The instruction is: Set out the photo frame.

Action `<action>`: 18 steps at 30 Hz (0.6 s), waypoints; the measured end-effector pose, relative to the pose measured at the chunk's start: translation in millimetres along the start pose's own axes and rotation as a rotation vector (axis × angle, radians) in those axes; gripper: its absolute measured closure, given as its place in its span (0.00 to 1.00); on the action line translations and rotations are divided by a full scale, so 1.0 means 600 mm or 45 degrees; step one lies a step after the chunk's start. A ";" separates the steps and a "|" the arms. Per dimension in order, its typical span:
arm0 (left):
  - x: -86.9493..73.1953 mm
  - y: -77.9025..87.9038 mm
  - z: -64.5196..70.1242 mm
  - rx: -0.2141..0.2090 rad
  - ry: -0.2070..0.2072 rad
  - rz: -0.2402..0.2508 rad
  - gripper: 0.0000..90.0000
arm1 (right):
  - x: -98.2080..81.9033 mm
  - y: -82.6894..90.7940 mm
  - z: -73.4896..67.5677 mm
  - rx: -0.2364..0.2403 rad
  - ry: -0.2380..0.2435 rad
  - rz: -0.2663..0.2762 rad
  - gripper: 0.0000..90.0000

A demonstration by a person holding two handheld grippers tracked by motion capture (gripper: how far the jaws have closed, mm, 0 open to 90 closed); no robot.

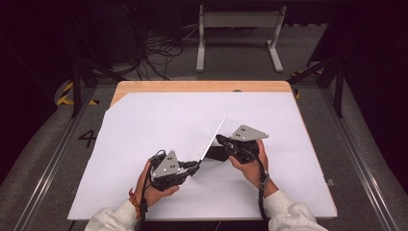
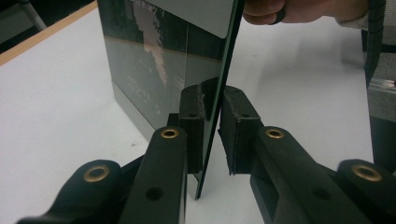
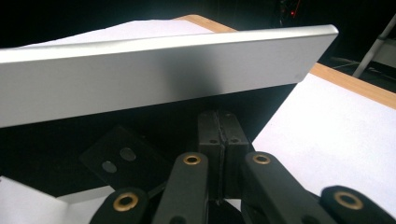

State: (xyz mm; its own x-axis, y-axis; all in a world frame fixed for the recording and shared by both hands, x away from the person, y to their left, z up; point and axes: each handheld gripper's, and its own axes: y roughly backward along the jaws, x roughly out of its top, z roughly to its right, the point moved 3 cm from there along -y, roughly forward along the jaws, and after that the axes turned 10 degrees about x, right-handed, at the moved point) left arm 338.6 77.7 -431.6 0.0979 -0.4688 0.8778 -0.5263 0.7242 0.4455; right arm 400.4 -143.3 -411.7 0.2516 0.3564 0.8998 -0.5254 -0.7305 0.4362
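A thin flat panel (image 1: 211, 139) stands tilted on its edge at the middle of the white sheet (image 1: 159, 120). It has a dark glass face (image 2: 154, 70) and a silver back (image 3: 163, 74). My left gripper (image 1: 195, 166) straddles its near lower edge; in the left gripper view its gripper (image 2: 213, 135) has a pad close against each face. My right gripper (image 1: 222, 141) sits under the silver back. Its gripper (image 3: 218, 128) is shut, pads together, beside a black flap (image 3: 116, 158) with two holes. I cannot tell whether anything thin is pinched there.
The sheet covers a wooden table (image 1: 202, 86) with its far edge bare. A dark piece (image 1: 217, 154) lies under the panel. On the floor beyond stand a white metal frame (image 1: 238, 21) and loose cables (image 1: 161, 50). A person's hand (image 2: 303, 9) shows past the panel.
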 end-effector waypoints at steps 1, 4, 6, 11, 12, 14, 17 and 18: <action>0.000 0.000 0.000 0.002 -0.001 0.000 0.88 | 0.000 -0.001 0.000 0.002 -0.007 0.002 0.99; 0.001 0.000 0.001 0.008 -0.010 -0.003 0.88 | 0.001 -0.002 0.000 0.001 -0.009 0.004 0.99; 0.001 -0.001 0.001 0.009 -0.010 -0.002 0.88 | 0.001 0.002 -0.003 0.016 -0.008 0.013 0.98; 0.002 -0.002 0.003 0.015 -0.024 -0.007 0.88 | 0.004 0.010 -0.020 0.042 0.028 0.014 0.98; 0.002 -0.002 0.003 0.014 -0.022 -0.007 0.88 | 0.005 0.014 -0.025 0.049 0.040 0.015 0.98; 0.003 -0.002 0.005 0.010 -0.021 -0.004 0.88 | 0.008 0.019 -0.029 0.056 0.045 0.021 0.98; 0.004 -0.002 0.007 0.008 -0.026 -0.004 0.87 | 0.008 0.020 -0.032 0.061 0.052 0.013 0.98; 0.004 -0.003 0.008 0.007 -0.027 -0.003 0.87 | 0.008 0.020 -0.032 0.061 0.054 0.012 0.99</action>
State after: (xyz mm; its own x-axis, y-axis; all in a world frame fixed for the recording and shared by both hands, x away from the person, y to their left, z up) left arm 335.9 72.8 -430.9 0.0813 -0.4812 0.8728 -0.5311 0.7201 0.4465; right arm 379.6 -139.0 -402.1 0.2117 0.3726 0.9035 -0.4882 -0.7605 0.4280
